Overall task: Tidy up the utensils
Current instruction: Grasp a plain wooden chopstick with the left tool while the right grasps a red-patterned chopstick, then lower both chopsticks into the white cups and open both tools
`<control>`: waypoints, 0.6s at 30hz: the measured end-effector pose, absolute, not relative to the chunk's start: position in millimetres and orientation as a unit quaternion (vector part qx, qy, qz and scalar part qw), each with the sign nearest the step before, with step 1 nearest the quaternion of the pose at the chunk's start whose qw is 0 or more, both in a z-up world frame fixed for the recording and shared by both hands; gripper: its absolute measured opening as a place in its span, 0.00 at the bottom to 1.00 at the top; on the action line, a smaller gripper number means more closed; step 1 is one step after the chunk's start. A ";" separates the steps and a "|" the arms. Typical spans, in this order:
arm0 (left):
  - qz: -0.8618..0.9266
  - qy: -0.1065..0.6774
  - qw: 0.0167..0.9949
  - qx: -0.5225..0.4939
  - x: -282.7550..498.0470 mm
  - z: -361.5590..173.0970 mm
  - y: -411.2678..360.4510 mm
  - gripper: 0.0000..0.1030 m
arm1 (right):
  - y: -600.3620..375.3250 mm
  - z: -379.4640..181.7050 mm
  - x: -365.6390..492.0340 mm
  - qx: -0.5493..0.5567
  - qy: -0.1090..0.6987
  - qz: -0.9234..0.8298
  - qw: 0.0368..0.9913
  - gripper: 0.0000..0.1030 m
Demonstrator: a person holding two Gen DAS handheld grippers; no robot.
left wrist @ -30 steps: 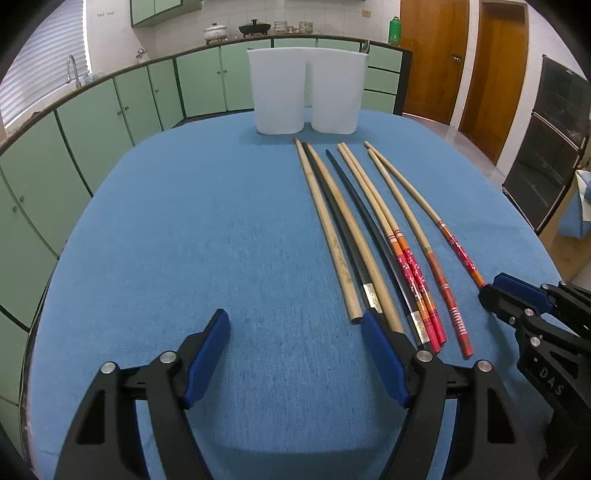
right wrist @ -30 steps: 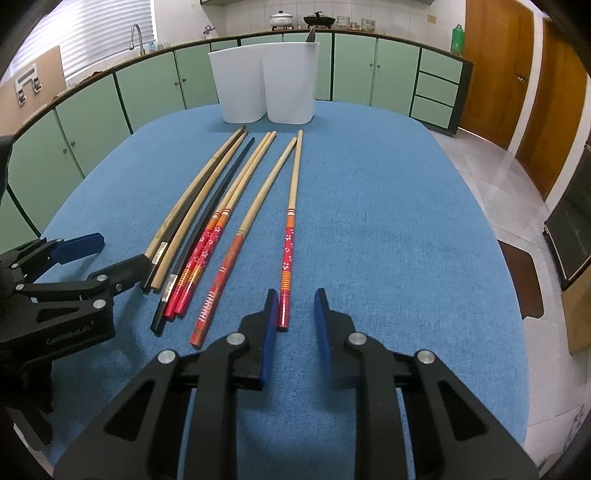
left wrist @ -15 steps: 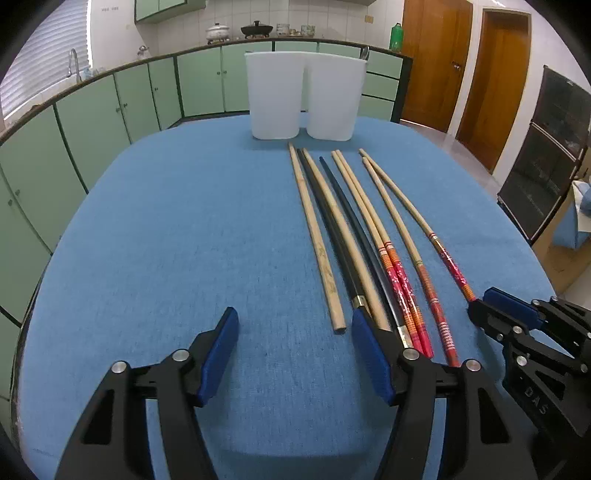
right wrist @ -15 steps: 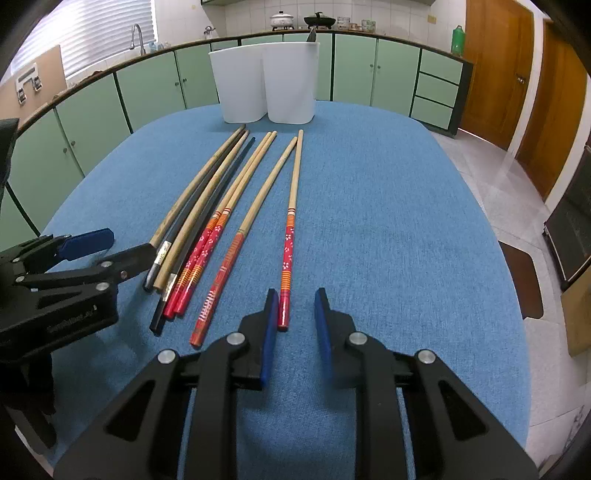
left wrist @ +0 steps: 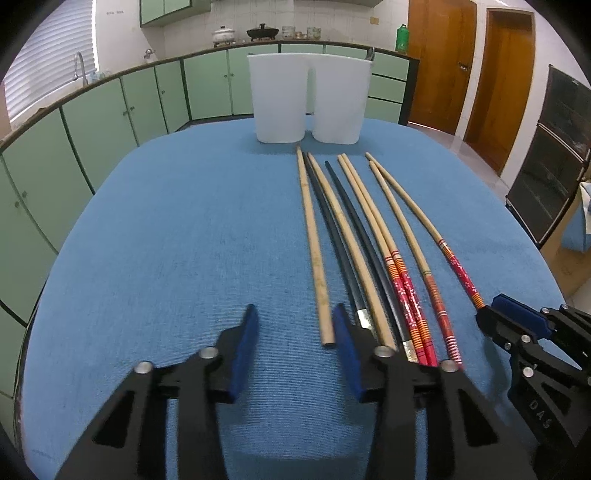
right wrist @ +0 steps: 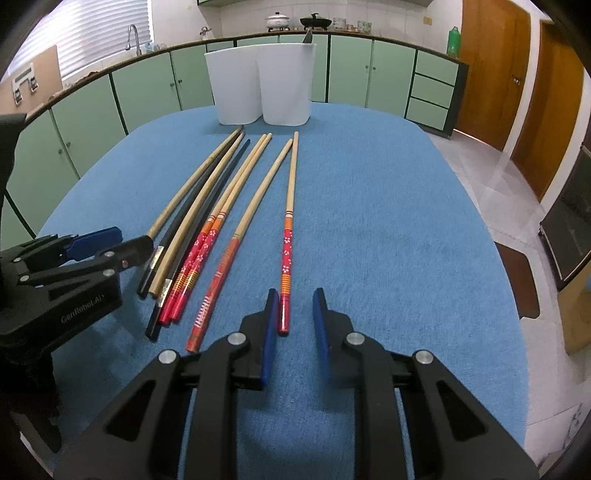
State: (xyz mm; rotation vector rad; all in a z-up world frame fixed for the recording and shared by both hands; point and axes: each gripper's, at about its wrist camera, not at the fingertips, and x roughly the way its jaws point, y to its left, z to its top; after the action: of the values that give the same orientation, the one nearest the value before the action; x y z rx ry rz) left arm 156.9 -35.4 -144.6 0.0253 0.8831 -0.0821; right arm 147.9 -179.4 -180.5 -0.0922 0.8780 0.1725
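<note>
In my left view, my left gripper [left wrist: 291,345] covers the near ends of the dark chopsticks [left wrist: 338,236]. The white holder [left wrist: 308,98] at upper center hides its contents; only a grey tip [right wrist: 307,36] pokes above the rim, too small to identify. My right gripper [left wrist: 517,321] is cut off at the right edge.

A home kitchen: green cabinets [left wrist: 122,107] are curving behind the table [left wrist: 184,236], pots [left wrist: 223,35] sitting on the counter above them.
</note>
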 end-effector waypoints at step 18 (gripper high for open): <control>-0.043 0.386 0.921 0.023 141.9 -113.6 -31.7 0.06 | -194.2 -154.3 145.3 -0.019 0.385 0.092 0.918 0.05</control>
State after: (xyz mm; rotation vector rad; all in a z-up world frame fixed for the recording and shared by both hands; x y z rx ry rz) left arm 141.9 -31.7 -113.6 0.0470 0.7931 -0.0879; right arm 145.3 -194.2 -154.3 -0.0387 0.7918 0.1898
